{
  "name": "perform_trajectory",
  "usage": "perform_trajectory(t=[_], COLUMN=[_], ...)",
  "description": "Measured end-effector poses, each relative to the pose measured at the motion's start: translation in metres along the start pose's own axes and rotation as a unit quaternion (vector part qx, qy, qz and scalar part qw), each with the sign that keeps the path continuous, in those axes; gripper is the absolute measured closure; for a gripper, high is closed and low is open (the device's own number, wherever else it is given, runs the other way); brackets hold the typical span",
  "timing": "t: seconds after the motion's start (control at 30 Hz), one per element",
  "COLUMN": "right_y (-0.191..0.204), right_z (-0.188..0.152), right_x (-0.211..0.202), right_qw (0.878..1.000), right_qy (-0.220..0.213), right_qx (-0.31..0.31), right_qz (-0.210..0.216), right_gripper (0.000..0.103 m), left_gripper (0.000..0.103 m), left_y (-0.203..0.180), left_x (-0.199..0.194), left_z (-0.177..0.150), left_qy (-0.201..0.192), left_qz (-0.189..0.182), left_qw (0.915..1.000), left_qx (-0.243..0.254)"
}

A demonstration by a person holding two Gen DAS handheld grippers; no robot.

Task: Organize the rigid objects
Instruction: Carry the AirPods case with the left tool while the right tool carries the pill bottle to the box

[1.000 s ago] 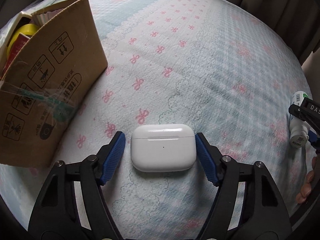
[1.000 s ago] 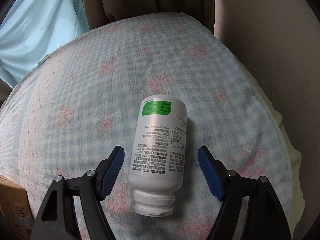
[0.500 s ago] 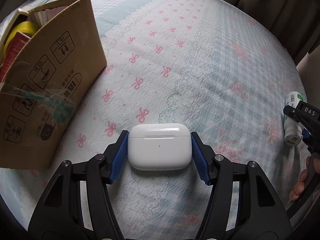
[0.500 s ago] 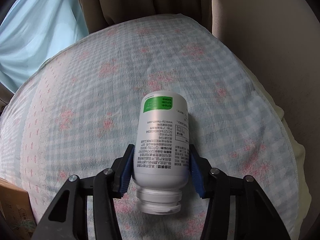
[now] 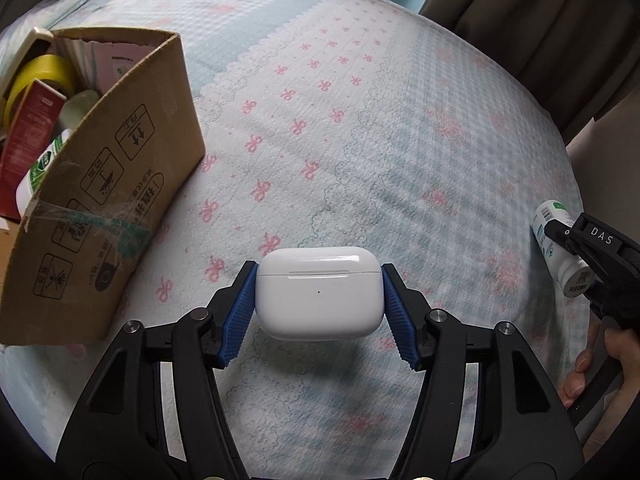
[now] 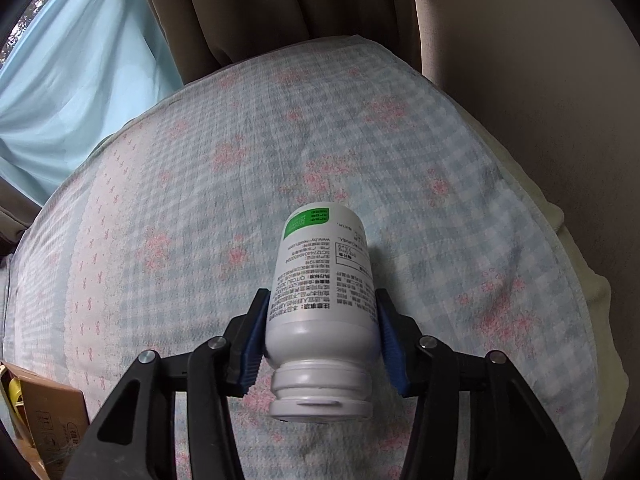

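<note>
My left gripper [image 5: 319, 302] is shut on a white earbud case [image 5: 318, 292] and holds it just above the bedspread, with a shadow beneath it. My right gripper [image 6: 322, 330] is shut on a white pill bottle [image 6: 322, 292] with a green label, its cap end toward the camera, lifted off the bed. The bottle [image 5: 560, 244] and the right gripper [image 5: 600, 264] also show at the right edge of the left wrist view. An open cardboard box [image 5: 104, 184] stands to the left of the earbud case.
The box holds a yellow tape roll [image 5: 38, 76], a red carton [image 5: 24, 132] and a white bottle [image 5: 38, 172]. The bedspread [image 5: 360, 128] covers the bed. Curtains [image 6: 260, 8] hang behind it. The box corner [image 6: 48, 412] shows low left in the right wrist view.
Both grippers closed, the left on the earbud case and the right on the pill bottle, and both have lifted their objects off the bedspread.
</note>
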State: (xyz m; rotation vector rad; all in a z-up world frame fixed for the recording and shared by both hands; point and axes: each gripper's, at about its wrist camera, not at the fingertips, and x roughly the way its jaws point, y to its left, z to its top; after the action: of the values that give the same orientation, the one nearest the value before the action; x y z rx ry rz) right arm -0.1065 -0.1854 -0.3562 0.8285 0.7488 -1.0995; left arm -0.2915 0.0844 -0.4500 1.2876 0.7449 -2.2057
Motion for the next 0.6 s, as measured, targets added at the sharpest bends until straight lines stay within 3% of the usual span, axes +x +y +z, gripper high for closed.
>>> perform_trajectory(t=[0.33, 0.6], right_y=[0.007, 0.04], right_z=[-0.006, -0.005], right_x=[-0.033, -0.092], right_qw=[1.0, 0.999], right_qy=[-0.01, -0.023], right_qx=[0.006, -0.027], right_qz=[0.015, 0.038], right_gripper=[0.057, 0.057], left_gripper=[0.046, 0.046], left_y=[0.005, 0.022], left_x=[-0.036, -0.09], left_z=[0.007, 0.029], left_qy=[-0.02, -0.037], left_qz=[-0.021, -0.052], left_qw=[0.9996, 0.9978], left_qx=[0.004, 0.016])
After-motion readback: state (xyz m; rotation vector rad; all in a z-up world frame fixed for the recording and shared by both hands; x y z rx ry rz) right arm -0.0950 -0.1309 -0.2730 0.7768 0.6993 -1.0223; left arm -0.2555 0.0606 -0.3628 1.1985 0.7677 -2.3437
